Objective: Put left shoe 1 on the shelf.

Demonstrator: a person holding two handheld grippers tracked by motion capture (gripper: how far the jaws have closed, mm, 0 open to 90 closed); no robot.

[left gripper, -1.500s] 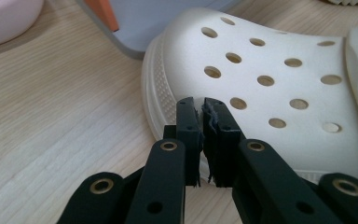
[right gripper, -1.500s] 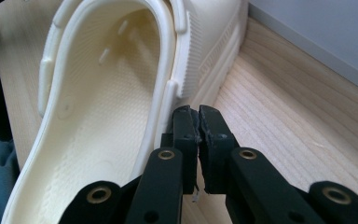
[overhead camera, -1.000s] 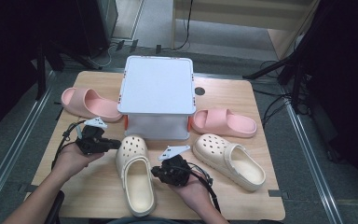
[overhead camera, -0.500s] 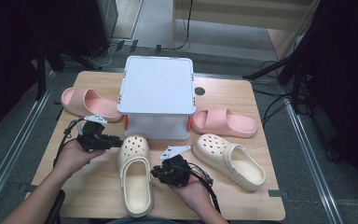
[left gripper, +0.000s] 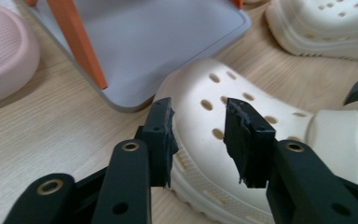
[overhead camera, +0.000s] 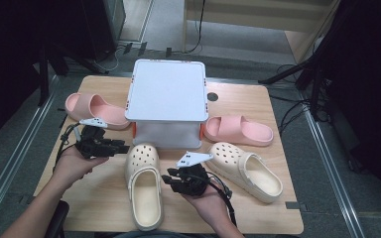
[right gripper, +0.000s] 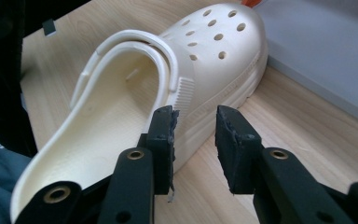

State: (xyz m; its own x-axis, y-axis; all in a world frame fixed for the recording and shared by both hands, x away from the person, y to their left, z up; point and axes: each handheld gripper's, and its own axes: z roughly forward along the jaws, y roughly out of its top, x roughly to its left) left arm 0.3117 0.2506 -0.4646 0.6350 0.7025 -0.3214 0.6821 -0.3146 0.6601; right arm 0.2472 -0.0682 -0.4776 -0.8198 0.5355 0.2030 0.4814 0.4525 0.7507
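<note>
A cream clog (overhead camera: 144,183) lies on the wooden table (overhead camera: 94,198), toe toward a grey-white box (overhead camera: 167,99). My left gripper (overhead camera: 121,147) sits at the clog's toe on its left. Its jaws have just been opening, and in the left gripper view (left gripper: 198,135) they stand apart with the perforated toe (left gripper: 205,88) behind the gap, pads off it. My right gripper (overhead camera: 171,181) is at the clog's right side. Its jaws have also just been opening; in the right gripper view (right gripper: 195,135) they straddle the sole's rim (right gripper: 205,116) without pressing.
A second cream clog (overhead camera: 248,168) lies to the right. One pink slide (overhead camera: 92,109) is left of the box, another (overhead camera: 238,130) right of it. The box has orange clips (left gripper: 79,42). Bare wood lies at the table's front left.
Both grippers' jaws have spread apart beside the clog. The left gripper has drawn back a little to the left. The clog has stayed in place.
</note>
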